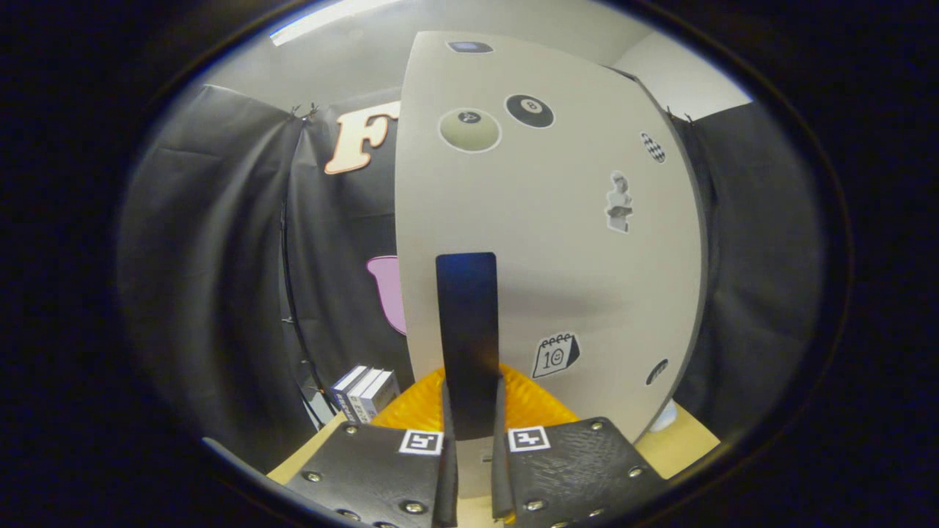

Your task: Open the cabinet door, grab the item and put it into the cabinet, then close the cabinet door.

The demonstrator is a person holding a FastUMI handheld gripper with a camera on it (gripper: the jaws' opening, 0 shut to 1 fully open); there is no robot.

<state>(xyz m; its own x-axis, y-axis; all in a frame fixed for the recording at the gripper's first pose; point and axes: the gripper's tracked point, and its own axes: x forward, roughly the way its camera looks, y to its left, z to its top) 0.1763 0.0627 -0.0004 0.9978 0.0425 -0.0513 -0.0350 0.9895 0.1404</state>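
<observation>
At lower centre, the gripper [469, 433] is closed on the cabinet door's [587, 257] dark handle [466, 337]; an orange object [528, 403], possibly a basket, sits behind.

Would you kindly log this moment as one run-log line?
gripper: shut on dark flat door handle | beige stickered cabinet door: gripped by handle | orange ribbed item: on wooden table behind fingers

tongs [469, 433] with square coded markers and silver screws on textured plates
</observation>
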